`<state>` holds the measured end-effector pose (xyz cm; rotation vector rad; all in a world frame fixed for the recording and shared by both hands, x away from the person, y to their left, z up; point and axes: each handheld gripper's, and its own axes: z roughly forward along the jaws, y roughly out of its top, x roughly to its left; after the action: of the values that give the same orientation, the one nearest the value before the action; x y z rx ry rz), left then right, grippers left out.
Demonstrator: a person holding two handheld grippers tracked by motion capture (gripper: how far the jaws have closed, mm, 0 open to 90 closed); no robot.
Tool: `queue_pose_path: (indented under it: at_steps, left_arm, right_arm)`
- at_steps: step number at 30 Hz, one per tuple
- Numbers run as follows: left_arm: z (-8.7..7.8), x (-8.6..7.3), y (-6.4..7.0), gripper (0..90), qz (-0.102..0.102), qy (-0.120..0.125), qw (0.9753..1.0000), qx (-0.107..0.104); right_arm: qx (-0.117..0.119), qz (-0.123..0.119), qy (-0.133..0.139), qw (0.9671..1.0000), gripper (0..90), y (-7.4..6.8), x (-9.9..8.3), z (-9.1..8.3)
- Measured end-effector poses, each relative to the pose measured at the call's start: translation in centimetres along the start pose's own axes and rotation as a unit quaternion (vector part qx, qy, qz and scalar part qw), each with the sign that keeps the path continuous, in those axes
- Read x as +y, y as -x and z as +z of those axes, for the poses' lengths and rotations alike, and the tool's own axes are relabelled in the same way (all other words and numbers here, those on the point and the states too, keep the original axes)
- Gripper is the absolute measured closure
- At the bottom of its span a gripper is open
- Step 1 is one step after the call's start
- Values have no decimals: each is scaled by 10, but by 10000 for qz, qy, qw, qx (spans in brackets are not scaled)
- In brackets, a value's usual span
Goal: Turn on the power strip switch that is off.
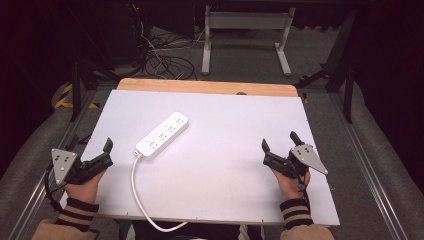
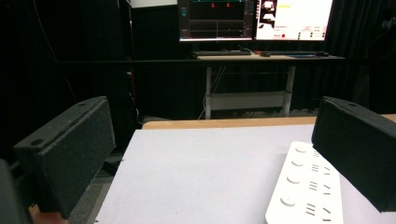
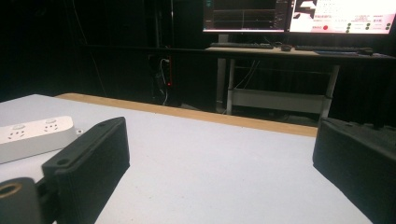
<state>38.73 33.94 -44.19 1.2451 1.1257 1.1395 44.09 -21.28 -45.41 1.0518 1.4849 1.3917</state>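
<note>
White power strip point(image 1: 162, 135) lies flat on the white tabletop point(image 1: 225, 150), left of centre, set diagonally — its far end toward the table's middle, its near end toward the left gripper point(image 1: 90, 150). Long rounded body, several socket groups along the top face with small round buttons beside them; a white cable point(image 1: 137, 192) leaves the near end, curves toward the person and drops over the front edge, its end cut off from sight. No brand or readable lettering on the strip; the socket markings are too small to make out. Left gripper rests at the table's left edge, jaws spread wide, nothing between them; in its own view the strip point(image 2: 308, 186) sits just inside the right-hand jaw, partly covered by it. Right gripper point(image 1: 280, 145) is well apart, near the right edge, jaws likewise wide and empty. Monitors point(image 2: 254, 18) glow behind — text on them unreadable.
</note>
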Motion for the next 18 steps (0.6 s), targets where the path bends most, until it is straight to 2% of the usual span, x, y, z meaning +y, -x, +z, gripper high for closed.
queue_pose_path:
  at_steps: [3,11,14,17,18]
  left_arm:
    - [-1,1,-1,1,9,9,10000,-11]
    - [1,4,-4,1,-130,-47,9999,-23]
    - [0,6,-5,15,-134,-87,9998,-92]
    - [-1,8,-5,82,-108,-117,9995,-277]
    - [-2,8,-5,151,-117,-120,9991,-381]
  right_arm:
    - [21,-25,16,10000,45,-2,0,-1]
    - [45,-46,-10,10000,45,-2,0,0]
    - [41,-60,-19,10000,45,-2,0,0]
    - [46,-90,-23,9999,45,-2,0,0]
    - [52,-87,-25,9999,45,-3,0,0]
